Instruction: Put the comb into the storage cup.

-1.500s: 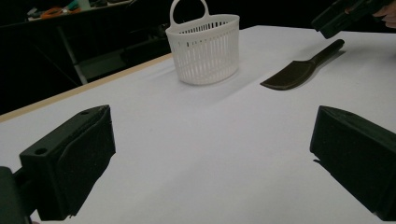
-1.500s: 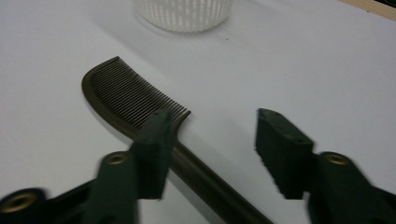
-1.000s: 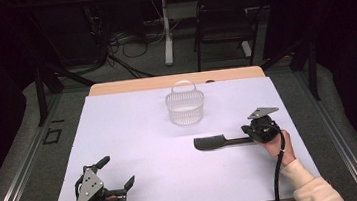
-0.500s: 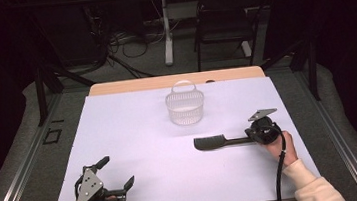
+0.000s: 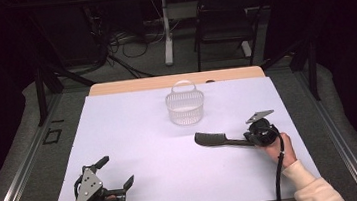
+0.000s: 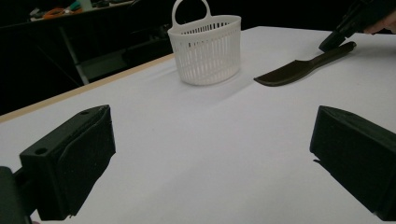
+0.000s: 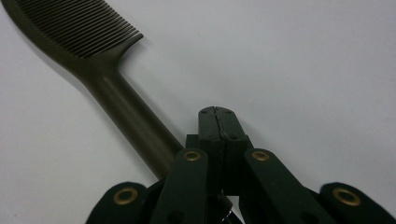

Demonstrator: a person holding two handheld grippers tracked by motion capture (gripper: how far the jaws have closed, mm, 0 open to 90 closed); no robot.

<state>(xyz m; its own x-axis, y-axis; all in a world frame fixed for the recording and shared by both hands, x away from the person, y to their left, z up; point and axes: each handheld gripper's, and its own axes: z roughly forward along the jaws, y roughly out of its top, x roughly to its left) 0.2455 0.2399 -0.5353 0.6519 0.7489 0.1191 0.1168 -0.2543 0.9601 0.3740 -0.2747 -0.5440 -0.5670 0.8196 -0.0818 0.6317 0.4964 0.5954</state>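
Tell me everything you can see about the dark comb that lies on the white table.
The dark brown plastic-looking comb has a rounded head with a row of fine, close teeth and a long, smooth, tapering handle. It lies flat on the white table, in front of the white slotted basket and apart from it, head toward the table's middle. Its handle end runs beside and under the right gripper, whose jaws are shut together and not around it.

Dark-curtained recording lab, staged around one white-covered table (image 5: 135, 135).
Black drapes on both sides, grey carpet underfoot, loose cables (image 5: 125, 40) snaking across the floor beyond the table's far edge, beside a white desk leg (image 5: 166, 31) and an empty black chair (image 5: 224, 25); metal rails (image 5: 17, 167) flanking the table's left and right edges.
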